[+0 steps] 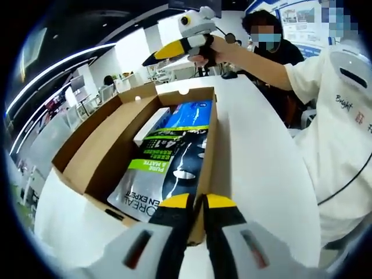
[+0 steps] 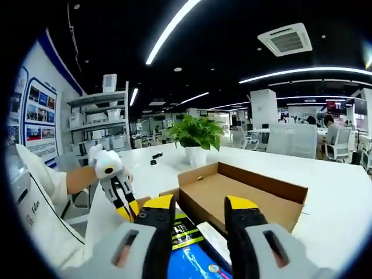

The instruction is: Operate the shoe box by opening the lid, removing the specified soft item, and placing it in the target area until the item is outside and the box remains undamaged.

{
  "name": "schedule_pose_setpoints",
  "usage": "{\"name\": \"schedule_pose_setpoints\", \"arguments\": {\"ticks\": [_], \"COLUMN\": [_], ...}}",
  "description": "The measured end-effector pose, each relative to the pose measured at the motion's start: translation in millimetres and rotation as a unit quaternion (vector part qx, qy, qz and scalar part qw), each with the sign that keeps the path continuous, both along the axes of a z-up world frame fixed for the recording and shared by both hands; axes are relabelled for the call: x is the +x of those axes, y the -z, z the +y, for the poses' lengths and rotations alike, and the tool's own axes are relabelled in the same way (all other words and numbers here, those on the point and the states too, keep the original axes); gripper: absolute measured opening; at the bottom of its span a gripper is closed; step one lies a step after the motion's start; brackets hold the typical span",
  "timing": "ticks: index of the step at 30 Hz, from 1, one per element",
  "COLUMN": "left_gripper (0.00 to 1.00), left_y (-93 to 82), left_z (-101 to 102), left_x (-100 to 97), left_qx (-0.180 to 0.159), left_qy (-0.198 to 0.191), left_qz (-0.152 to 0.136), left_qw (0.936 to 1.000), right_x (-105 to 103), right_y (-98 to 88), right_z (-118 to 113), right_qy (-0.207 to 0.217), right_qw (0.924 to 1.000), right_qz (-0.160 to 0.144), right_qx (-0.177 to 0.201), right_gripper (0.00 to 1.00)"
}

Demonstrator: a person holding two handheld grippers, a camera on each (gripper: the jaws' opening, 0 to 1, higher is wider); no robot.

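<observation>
Shoe box (image 1: 110,145) sits open on the white counter (image 1: 256,151), lid folded back, with a soft printed pouch (image 1: 168,157) lying inside. Left gripper (image 1: 197,204) has its yellow-tipped fingers pinched together on the box's near wall. Right gripper (image 2: 200,208) hovers above the box, fingers spread apart, holding nothing.
</observation>
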State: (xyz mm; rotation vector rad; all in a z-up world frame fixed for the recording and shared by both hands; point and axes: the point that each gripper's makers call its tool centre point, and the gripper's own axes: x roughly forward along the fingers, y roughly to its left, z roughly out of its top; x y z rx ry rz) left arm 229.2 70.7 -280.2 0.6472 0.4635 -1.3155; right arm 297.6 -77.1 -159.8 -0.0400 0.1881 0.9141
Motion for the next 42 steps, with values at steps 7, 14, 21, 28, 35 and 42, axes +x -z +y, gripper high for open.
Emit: {"name": "schedule_pose_setpoints", "arguments": {"ticks": [7,14,21,28,35,42], "left_gripper": [0.09,0.08,0.08,0.07,0.07,0.08], "left_y": [0.4,1.7,0.4,1.4,1.3,1.1], "left_z": [0,0,0,-1,0,0], "left_x": [-1.0,-0.9,-1.3,-0.8,-1.1,-0.3], "left_qx": [0.002,0.013,-0.002,0.01,0.003,0.002], "left_qy": [0.003,-0.008,-0.006,-0.016,-0.012,-0.016], "left_qz": [-0.002,0.018,0.02,0.028,0.021,0.011], "left_qw": [1.0,0.9997,0.9998,0.9994,0.9997,0.9998], "right_x": [5,-4,0,-7,-9,-14], "right_y": [19.0,23.0,25.6,33.3,34.5,59.2], "right_z": [5,10,25,33,37,30], "right_qy": [0.006,0.008,-0.016,-0.026,-0.055,-0.063], "right_qw": [0.9992,0.9995,0.9949,0.9962,0.9872,0.949], "right_qz": [0.038,0.027,0.089,0.083,0.149,0.303], "right_qx": [0.01,-0.015,0.045,0.007,0.016,0.06], "right_gripper": [0.33,0.3,0.27,0.28,0.27,0.26]}}
